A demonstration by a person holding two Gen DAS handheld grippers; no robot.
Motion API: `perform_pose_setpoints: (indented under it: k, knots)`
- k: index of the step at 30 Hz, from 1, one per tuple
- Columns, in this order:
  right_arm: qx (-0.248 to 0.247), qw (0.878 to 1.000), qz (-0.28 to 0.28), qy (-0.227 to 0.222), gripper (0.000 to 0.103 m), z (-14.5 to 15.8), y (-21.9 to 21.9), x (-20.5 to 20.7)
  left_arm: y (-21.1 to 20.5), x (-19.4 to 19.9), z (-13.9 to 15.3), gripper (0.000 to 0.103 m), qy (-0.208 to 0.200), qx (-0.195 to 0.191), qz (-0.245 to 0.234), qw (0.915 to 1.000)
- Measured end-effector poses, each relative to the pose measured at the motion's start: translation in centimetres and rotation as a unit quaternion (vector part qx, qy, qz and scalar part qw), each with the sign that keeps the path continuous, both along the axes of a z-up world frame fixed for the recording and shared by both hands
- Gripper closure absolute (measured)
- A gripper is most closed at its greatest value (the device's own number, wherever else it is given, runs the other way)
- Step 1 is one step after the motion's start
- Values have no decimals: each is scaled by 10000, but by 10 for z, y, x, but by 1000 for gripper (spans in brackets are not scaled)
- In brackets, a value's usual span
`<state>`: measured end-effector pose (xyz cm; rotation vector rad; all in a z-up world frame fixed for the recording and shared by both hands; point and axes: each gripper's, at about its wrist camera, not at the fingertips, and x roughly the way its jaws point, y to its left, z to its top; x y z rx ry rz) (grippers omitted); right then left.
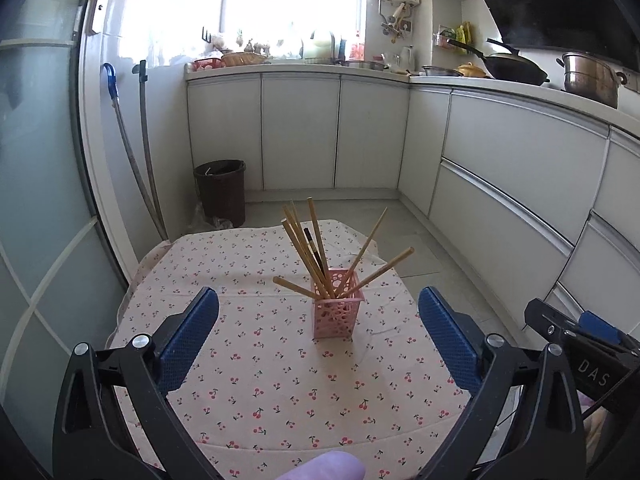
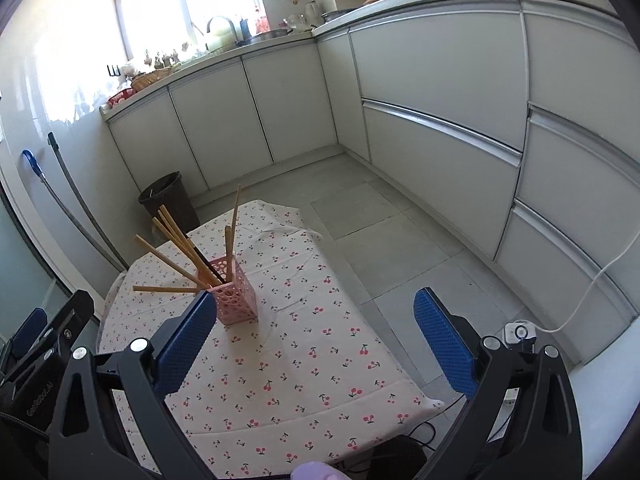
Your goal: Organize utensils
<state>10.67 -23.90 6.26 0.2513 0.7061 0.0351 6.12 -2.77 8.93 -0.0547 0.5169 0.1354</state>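
A pink basket [image 1: 338,307] stands upright near the middle of the cloth-covered surface [image 1: 260,380], wooden chopsticks [image 1: 308,248] fanning out of it. The left gripper [image 1: 318,308] and right gripper [image 2: 314,312] hover near it, fingers wide, holding nothing.

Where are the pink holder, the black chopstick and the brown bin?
pink holder [image 1: 335,317], left wrist view, front lattice wall.
black chopstick [image 1: 314,251], left wrist view, mid shaft.
brown bin [image 1: 222,194], left wrist view, front side.
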Motion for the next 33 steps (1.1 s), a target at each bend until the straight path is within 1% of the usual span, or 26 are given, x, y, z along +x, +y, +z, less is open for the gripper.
perform_pose_setpoints:
  k: [3, 6, 9, 15, 20, 33]
  knots:
    - [-139, 9999, -39, 31, 7, -4, -1, -3, 3, 0, -6, 7, 170, -136, 4, 9998]
    - [-321, 9995, -65, 29, 7, -7, 1, -6, 4, -1, -11, 7, 317, -98, 141, 9993]
    - [-390, 9992, -47, 63, 7, -10, 3, -7, 5, -3, -15, 7, 397, -145, 128, 9990]
    - [-525, 9985, -27, 129, 7, -14, 8, -10, 5, -5, -20, 7, 475, -91, 178, 9987]
    - [-508, 9985, 27, 199, 7, -17, 8, -9, 4, -4, -24, 7, 543, -14, 204, 9983]
    - [-431, 9984, 84, 359, 7, -23, 7, -3, 2, -1, -29, 7, 572, 74, 203, 9981]
